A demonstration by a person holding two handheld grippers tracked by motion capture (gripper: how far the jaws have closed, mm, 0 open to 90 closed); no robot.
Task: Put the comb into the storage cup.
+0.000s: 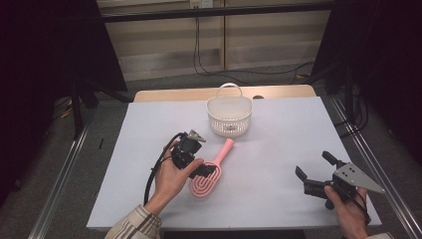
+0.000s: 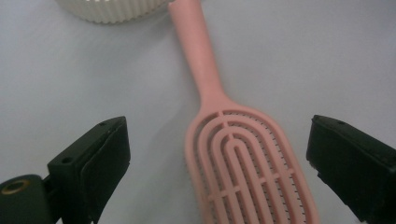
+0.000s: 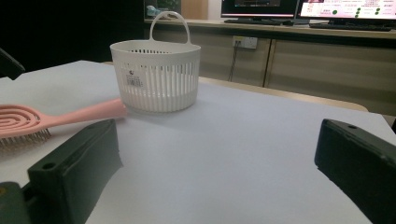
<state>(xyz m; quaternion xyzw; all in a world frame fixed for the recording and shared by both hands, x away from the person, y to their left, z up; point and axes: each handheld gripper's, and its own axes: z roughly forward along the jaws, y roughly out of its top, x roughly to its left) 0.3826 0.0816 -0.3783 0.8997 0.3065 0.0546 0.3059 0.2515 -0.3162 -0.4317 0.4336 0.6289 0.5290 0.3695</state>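
Approach step: the left gripper (image 1: 201, 170) hovers with jaws spread wide astride the head of the pink slotted plastic hairbrush (image 1: 211, 172), which lies flat with its handle tip near the white ribbed plastic basket (image 1: 229, 117); next, the jaws likely need lowering and closing, while the right gripper (image 1: 314, 168), released, idles well apart from the basket.

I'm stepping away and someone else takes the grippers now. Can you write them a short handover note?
Left gripper: open, jaws either side of the pink hairbrush head, not yet closed on it.
Right gripper: open, holding nothing, off to the right over the table.
Brush lies flat, handle tip by the white basket, which looks empty.
Done: left gripper lined up on the brush.
Left: close, lift, probably place it in the basket.
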